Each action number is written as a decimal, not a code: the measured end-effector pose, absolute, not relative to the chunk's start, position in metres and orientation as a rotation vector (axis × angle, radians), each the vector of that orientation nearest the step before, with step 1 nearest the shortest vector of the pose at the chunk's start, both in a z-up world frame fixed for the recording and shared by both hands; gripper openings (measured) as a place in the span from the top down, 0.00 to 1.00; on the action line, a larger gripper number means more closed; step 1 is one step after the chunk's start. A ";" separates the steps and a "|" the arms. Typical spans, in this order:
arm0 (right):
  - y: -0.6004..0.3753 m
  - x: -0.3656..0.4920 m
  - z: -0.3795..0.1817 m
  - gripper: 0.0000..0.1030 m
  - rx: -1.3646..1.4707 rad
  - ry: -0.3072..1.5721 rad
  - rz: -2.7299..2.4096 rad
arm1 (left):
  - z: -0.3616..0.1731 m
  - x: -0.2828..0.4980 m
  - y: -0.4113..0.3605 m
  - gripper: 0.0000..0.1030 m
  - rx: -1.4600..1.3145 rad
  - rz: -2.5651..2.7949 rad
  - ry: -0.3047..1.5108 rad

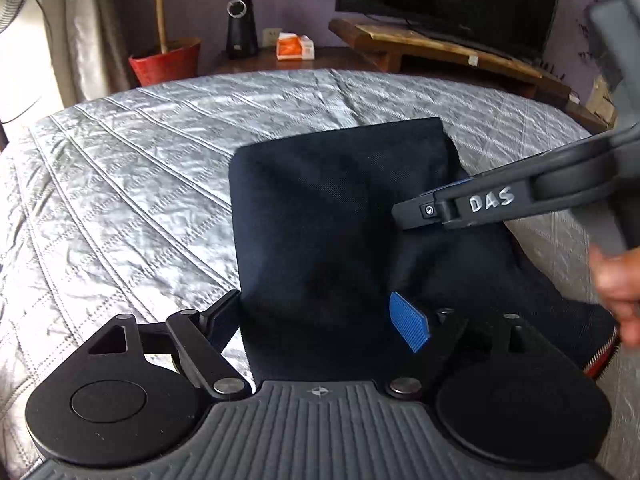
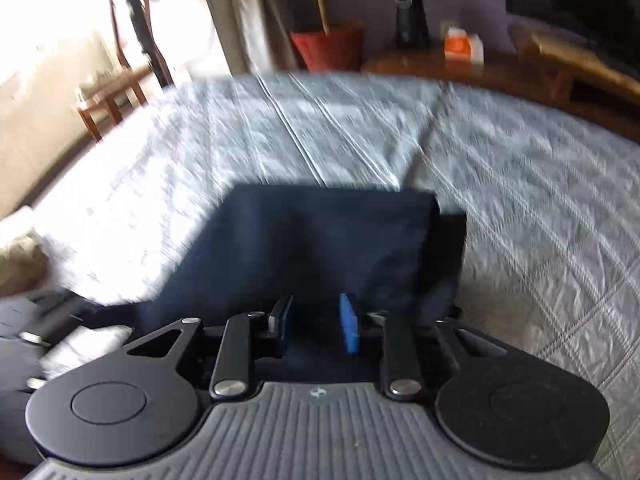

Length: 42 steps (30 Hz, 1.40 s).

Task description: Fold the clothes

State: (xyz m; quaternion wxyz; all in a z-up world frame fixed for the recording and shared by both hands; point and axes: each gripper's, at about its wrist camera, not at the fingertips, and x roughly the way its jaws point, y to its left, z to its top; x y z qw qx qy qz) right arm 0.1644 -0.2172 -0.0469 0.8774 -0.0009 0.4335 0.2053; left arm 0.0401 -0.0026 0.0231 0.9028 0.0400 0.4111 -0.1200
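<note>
As seen from the left wrist, the garment, a dark navy cloth, lies on the grey quilted bed already doubled into a tall rectangle, its far edge straight and its left side a clean fold; the right side is less tidy, a lower layer showing past the upper one. The left gripper hangs over the near end with fingers spread wide, one blue pad showing, nothing between them. The right gripper reaches in from the right above the cloth, a hand behind it; whether it touches the cloth cannot be told. From the right wrist, in a blurred picture, the garment again reads as a folded rectangle with a darker underlayer sticking out at its far right corner. The right gripper shows its blue pads a narrow gap apart, nothing pinched between them. Judgement: at least one fold looks done, both tools seem free of the cloth; likely left are a further fold to a compact packet and squaring of the right edge. No other clothes can be made out.
</note>
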 end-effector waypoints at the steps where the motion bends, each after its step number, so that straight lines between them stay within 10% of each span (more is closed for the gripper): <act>1: -0.224 0.166 -0.052 0.88 0.003 0.907 0.413 | 0.023 0.040 -0.004 0.18 0.090 -0.251 0.851; 5: -0.258 0.159 -0.049 0.98 0.051 0.874 0.290 | 0.022 0.039 -0.003 0.18 0.085 -0.251 0.853; 23: -0.260 0.029 -0.030 0.50 -0.096 0.866 0.280 | 0.037 -0.008 -0.013 0.18 0.051 -0.269 0.803; 42: -0.287 -0.099 0.037 0.41 0.458 0.796 0.079 | 0.104 -0.134 0.020 0.15 -0.127 -0.119 1.049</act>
